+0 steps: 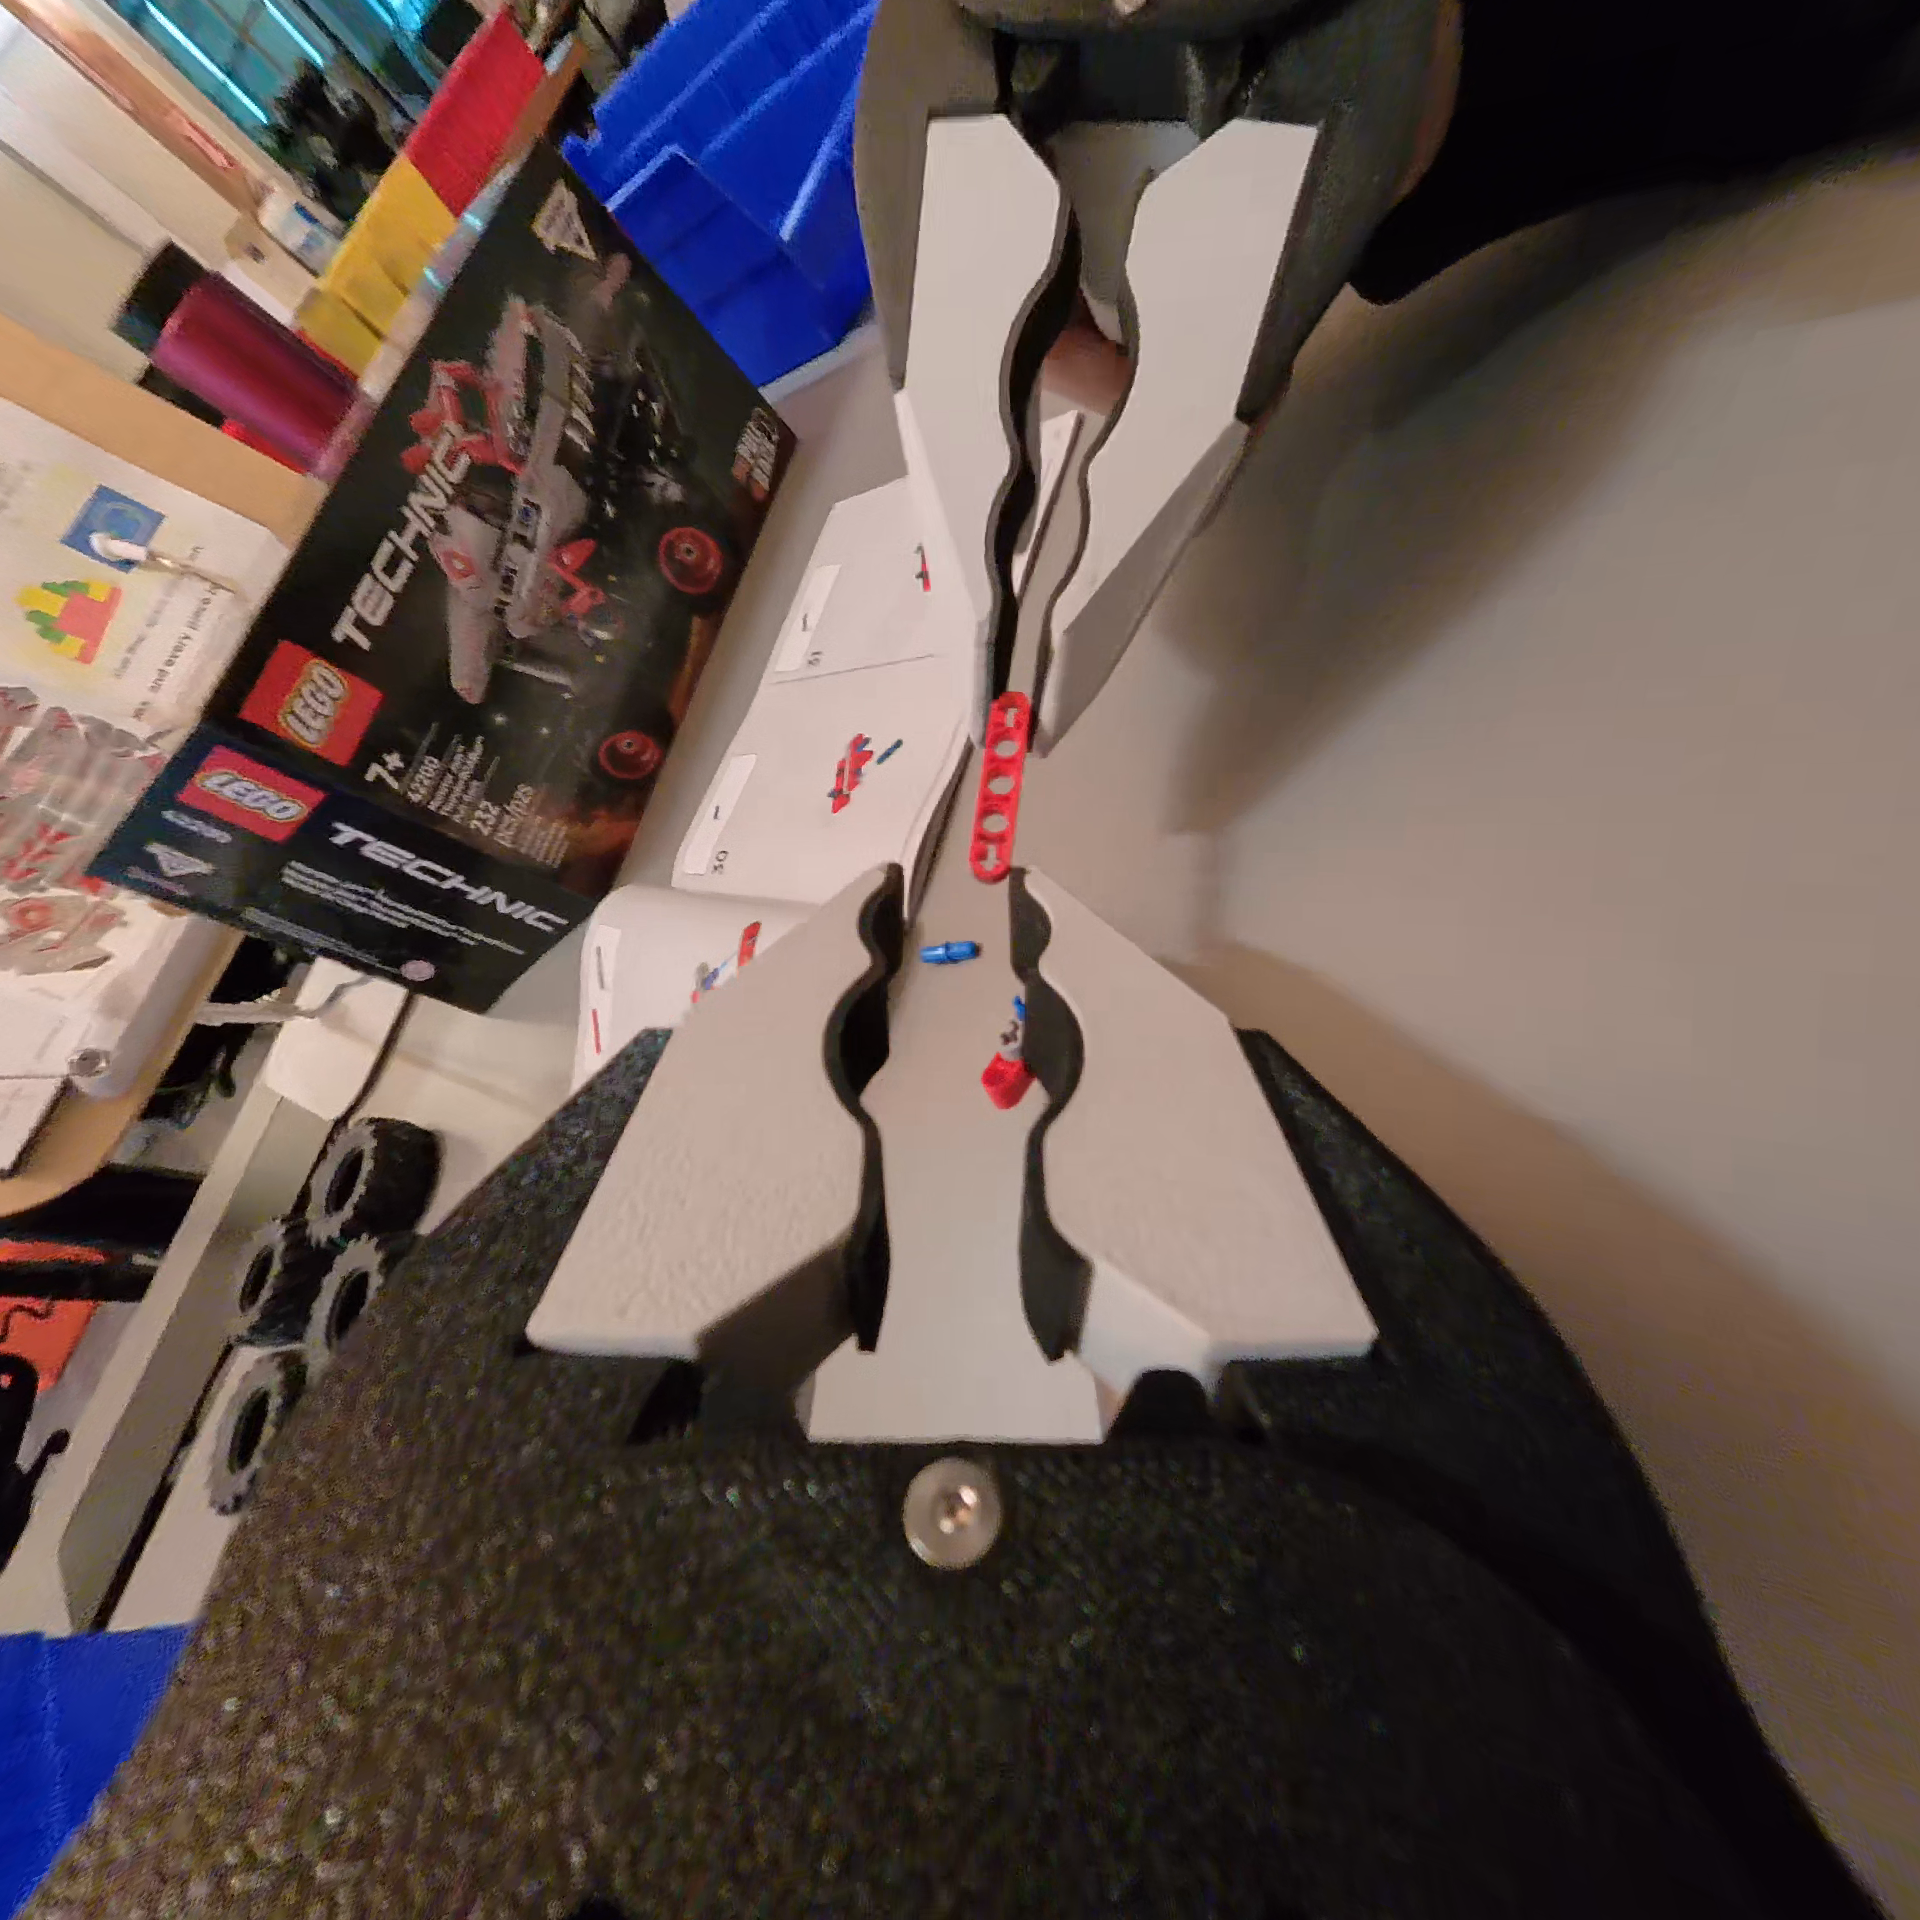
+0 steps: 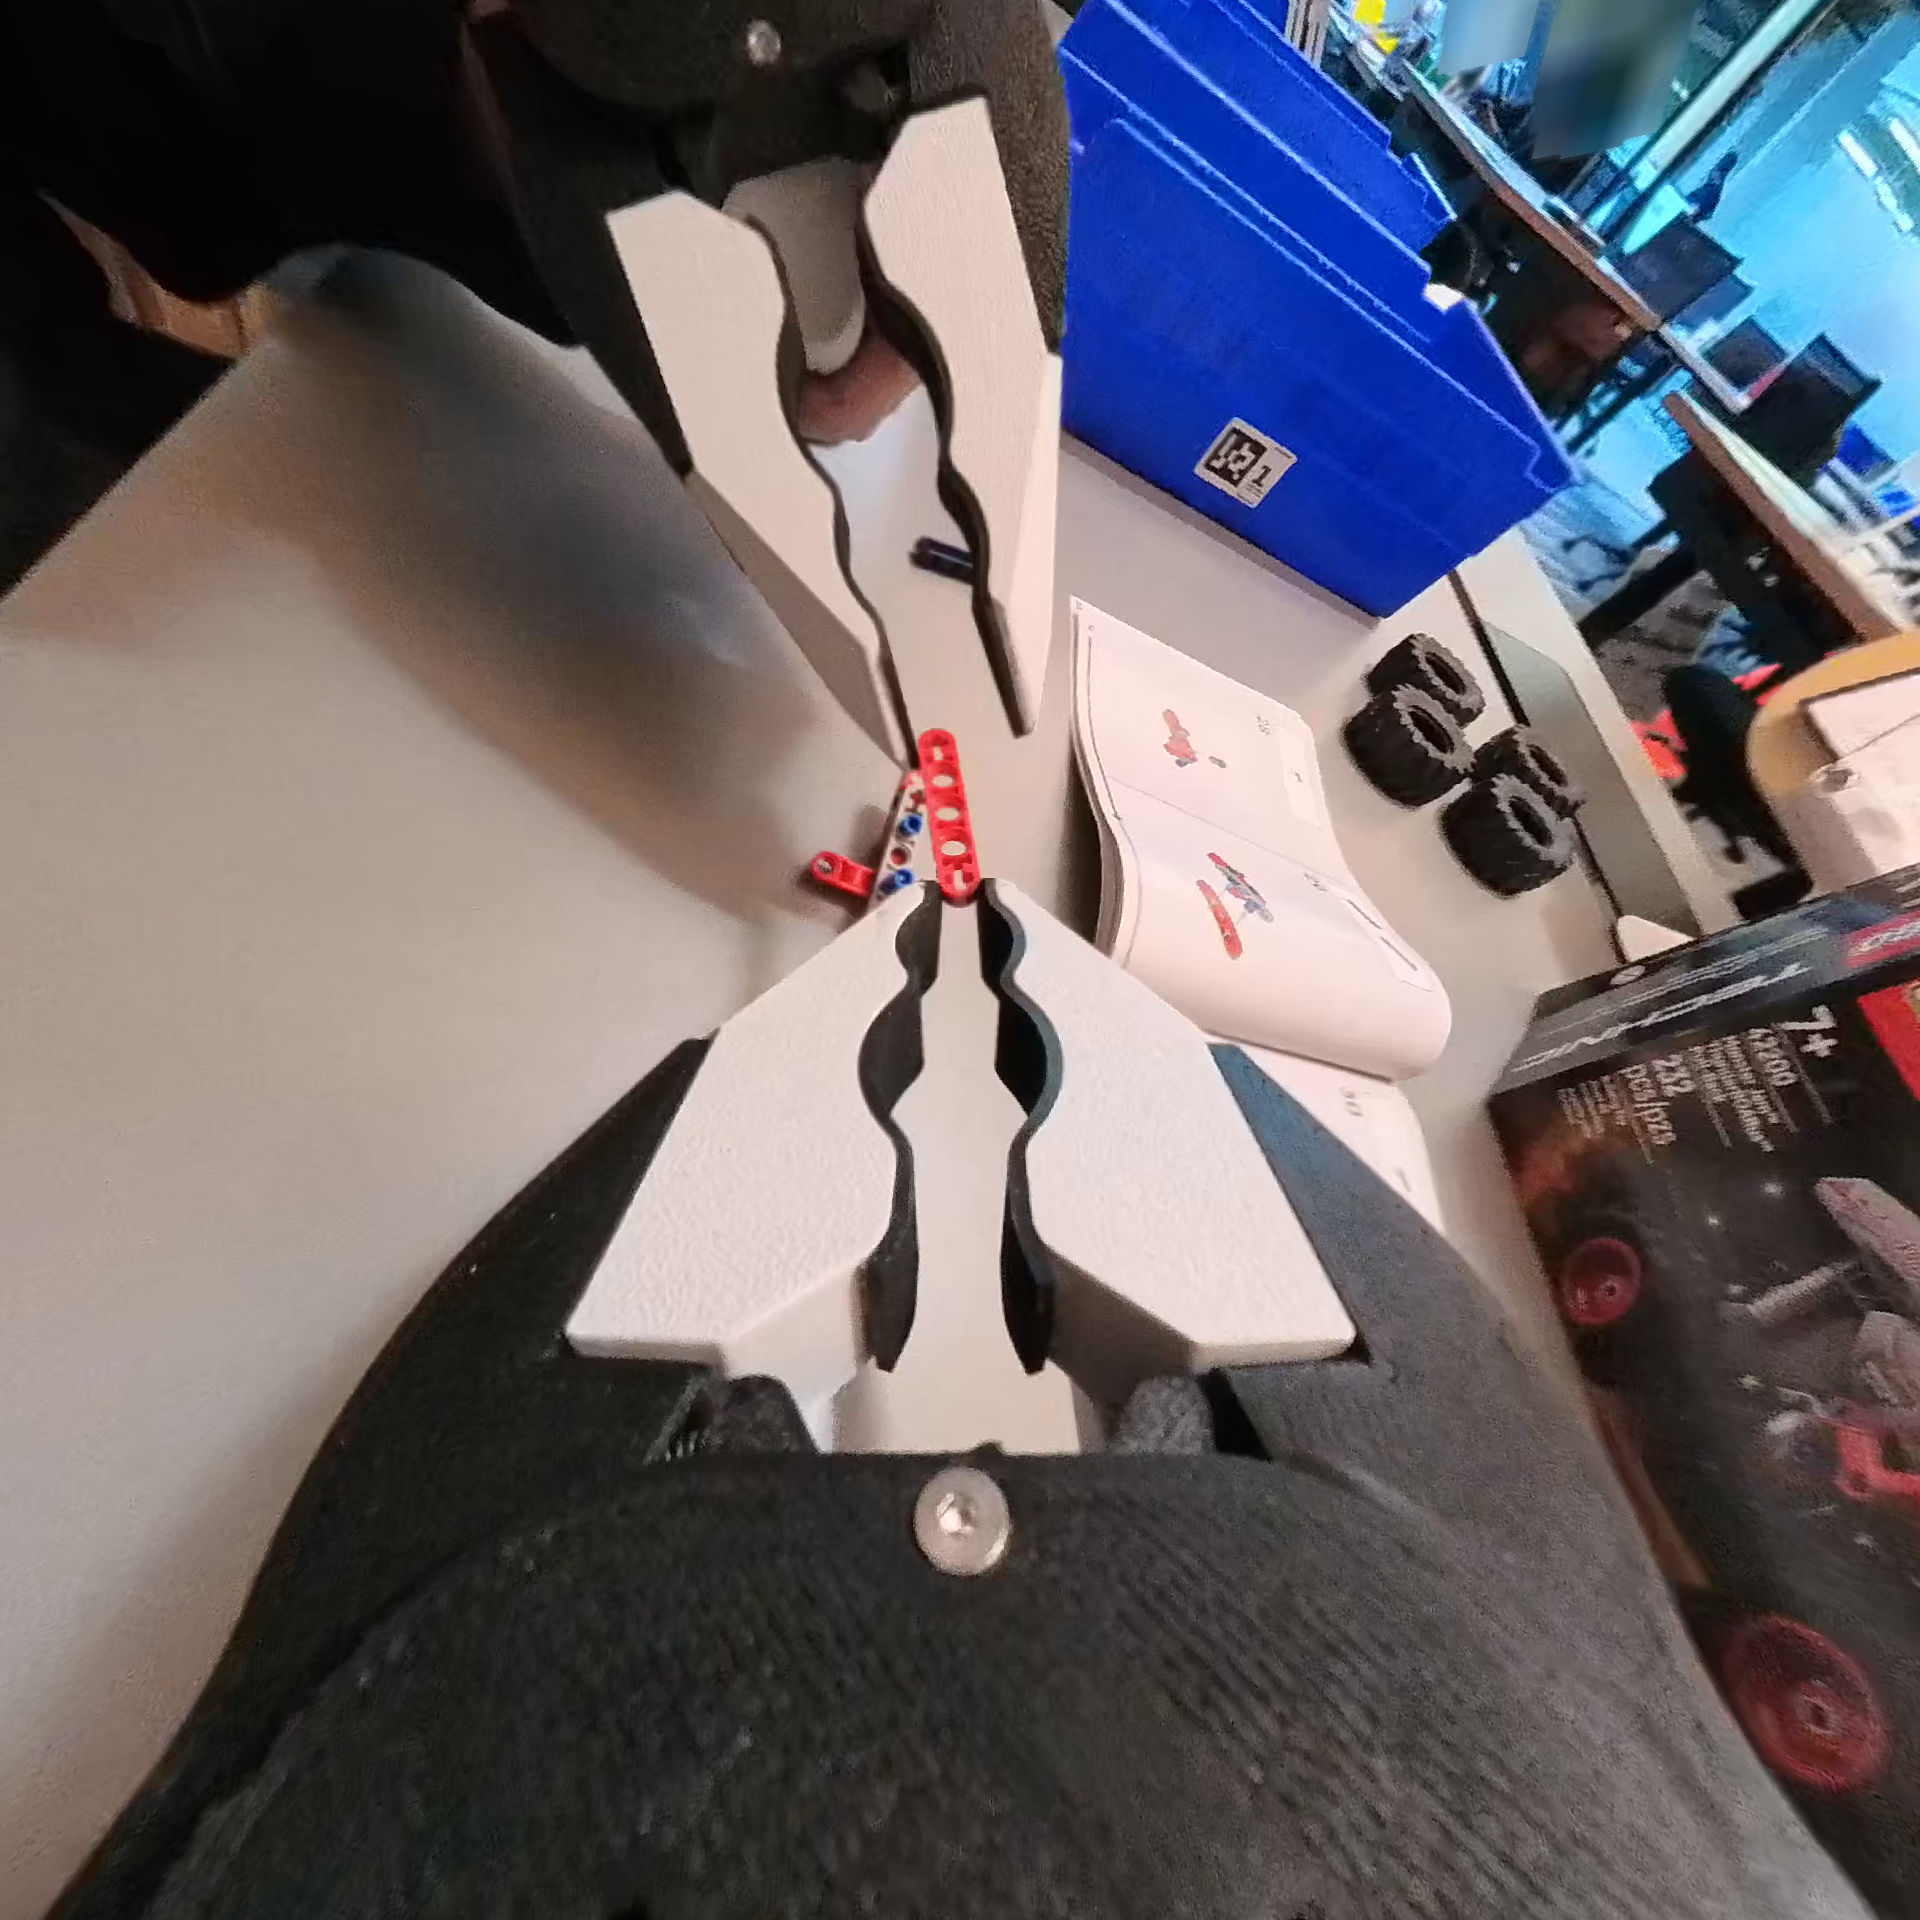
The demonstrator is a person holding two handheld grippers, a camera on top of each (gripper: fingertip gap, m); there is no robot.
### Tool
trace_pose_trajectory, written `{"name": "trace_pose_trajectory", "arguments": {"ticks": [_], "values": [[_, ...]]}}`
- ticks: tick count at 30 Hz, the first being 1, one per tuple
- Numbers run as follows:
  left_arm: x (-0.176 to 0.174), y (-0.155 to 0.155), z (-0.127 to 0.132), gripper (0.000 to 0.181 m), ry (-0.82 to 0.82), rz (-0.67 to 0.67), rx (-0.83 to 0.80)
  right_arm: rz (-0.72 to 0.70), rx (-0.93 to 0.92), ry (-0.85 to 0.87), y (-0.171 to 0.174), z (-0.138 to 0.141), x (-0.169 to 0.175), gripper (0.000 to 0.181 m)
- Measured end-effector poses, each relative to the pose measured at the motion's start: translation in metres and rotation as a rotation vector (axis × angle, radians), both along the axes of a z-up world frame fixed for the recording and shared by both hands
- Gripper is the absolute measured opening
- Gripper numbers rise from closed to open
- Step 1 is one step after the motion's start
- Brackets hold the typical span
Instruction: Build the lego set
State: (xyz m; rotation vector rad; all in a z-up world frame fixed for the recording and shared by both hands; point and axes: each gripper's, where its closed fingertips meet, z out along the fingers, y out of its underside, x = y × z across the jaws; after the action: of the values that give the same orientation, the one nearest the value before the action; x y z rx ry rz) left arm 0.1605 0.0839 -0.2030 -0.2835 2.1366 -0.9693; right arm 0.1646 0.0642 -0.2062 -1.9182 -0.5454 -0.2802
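At frame centre in the right wrist view, the right gripper [image 2: 961,891] pinches the near end of the red beam [image 2: 948,812]. The left gripper [image 1: 956,883] stands wide, clasping nothing. To pass the beam cleanly, I judge the left should straddle the far end squarely before closing.

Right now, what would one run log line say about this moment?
task: lego build | right gripper: shut on red beam | left gripper: open, at beam's free end | blue pin: loose on table
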Motion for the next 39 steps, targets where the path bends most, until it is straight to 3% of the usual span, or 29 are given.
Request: {"name": "trace_pose_trajectory", "arguments": {"ticks": [6, 19, 22, 28, 39], "values": [[0.001, 0.002, -0.01, 0.026, -0.053, -0.039, 0.082, -0.017, -0.072, 0.176, -0.003, -0.012, 0.003, 0.005], [0.0, -0.005, -0.016, 0.017, -0.291, -0.083, 0.336, 0.07, -0.071, 0.4, -0.005, -0.005, -0.014, 0.005], [-0.002, -0.007, -0.015, 0.012, -0.28, -0.095, 0.309, 0.069, -0.079, 0.418, -0.005, -0.007, -0.014, 0.005], [0.0, 0.003, -0.012, 0.022, -0.244, -0.084, 0.272, 0.025, -0.089, 0.432, -0.005, -0.01, -0.007, 0.005], [-0.013, -0.003, 0.0, 0.022, 0.1, -0.124, -0.118, -0.015, -0.037, 0.357, 0.007, -0.006, -0.006, 0.004]]}}
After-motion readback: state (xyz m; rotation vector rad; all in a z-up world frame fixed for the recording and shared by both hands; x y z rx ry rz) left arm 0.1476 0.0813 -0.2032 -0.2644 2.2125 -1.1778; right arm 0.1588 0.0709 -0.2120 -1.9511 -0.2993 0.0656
